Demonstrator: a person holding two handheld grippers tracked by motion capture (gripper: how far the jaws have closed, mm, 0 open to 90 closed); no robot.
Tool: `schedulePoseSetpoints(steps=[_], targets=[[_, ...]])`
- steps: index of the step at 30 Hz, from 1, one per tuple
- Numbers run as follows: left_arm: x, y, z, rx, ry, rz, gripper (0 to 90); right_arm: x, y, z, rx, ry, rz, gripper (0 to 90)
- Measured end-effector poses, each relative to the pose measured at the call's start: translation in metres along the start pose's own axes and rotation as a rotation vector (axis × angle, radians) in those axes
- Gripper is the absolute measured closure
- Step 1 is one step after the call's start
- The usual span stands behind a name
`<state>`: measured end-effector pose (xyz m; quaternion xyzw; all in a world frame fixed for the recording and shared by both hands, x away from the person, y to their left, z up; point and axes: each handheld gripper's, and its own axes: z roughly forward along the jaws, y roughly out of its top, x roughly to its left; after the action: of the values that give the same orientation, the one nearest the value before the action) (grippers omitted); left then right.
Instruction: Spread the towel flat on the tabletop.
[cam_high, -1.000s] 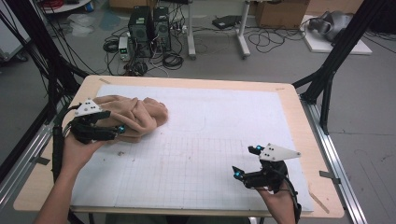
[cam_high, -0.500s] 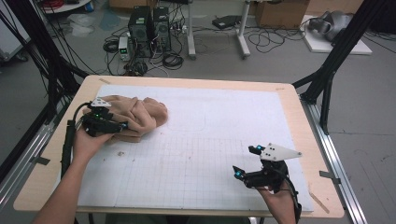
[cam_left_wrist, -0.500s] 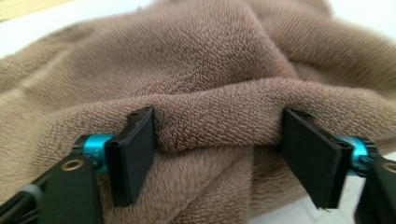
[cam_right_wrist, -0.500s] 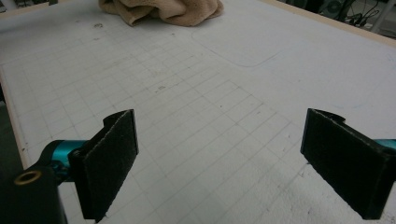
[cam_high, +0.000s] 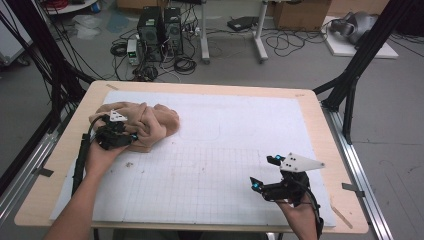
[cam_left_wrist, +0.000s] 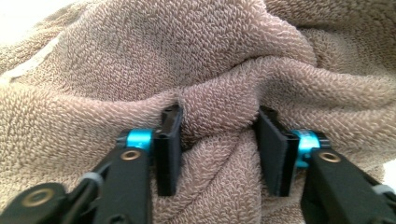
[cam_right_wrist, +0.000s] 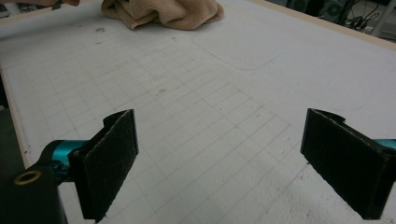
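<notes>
Fig.: My left gripper (cam_high: 131, 138), jaws just closing, pinches a fold of the crumpled tan towel (cam_high: 150, 122) at table's 10 o'clock; right gripper (cam_high: 264, 173), jaws wide apart w/ nothing between, at 5 o'clock.

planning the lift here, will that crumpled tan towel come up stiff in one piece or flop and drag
Likely floppy: the towel lies in soft bunched folds, so it should sag and trail from whatever fold is held. The looped terry pile looks grippy, so slipping seems unlikely; the left gripper, jaws just closing, pinches a ridge. It probably drags rather than rolls on the mat.
</notes>
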<state>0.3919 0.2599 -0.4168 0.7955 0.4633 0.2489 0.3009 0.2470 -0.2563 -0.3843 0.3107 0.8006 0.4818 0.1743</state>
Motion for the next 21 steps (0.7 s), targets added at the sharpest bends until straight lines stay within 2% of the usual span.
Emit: schedulePoseSetpoints(steps=[6, 12, 17, 20, 21], targets=[[-0.002, 0.001, -0.001, 0.003, 0.000, 0.003, 67.3, 0.000, 0.001, 0.002, 0.002, 0.004, -0.001, 10.1], [0.000, 0.001, -0.006, 0.000, -0.035, -0.023, 71.4, -0.001, 0.002, 0.003, 0.001, 0.007, -0.001, 10.1], [0.002, 0.002, -0.013, -0.021, -0.063, -0.049, 72.5, -0.001, 0.002, 0.004, 0.004, 0.010, -0.001, 10.1], [0.000, 0.003, -0.019, -0.037, -0.085, -0.054, 72.6, -0.001, 0.003, 0.004, 0.005, 0.009, -0.006, 10.1], [-0.001, 0.003, -0.022, -0.029, -0.128, -0.063, 72.6, -0.001, 0.004, 0.005, 0.006, 0.010, -0.005, 10.1]])
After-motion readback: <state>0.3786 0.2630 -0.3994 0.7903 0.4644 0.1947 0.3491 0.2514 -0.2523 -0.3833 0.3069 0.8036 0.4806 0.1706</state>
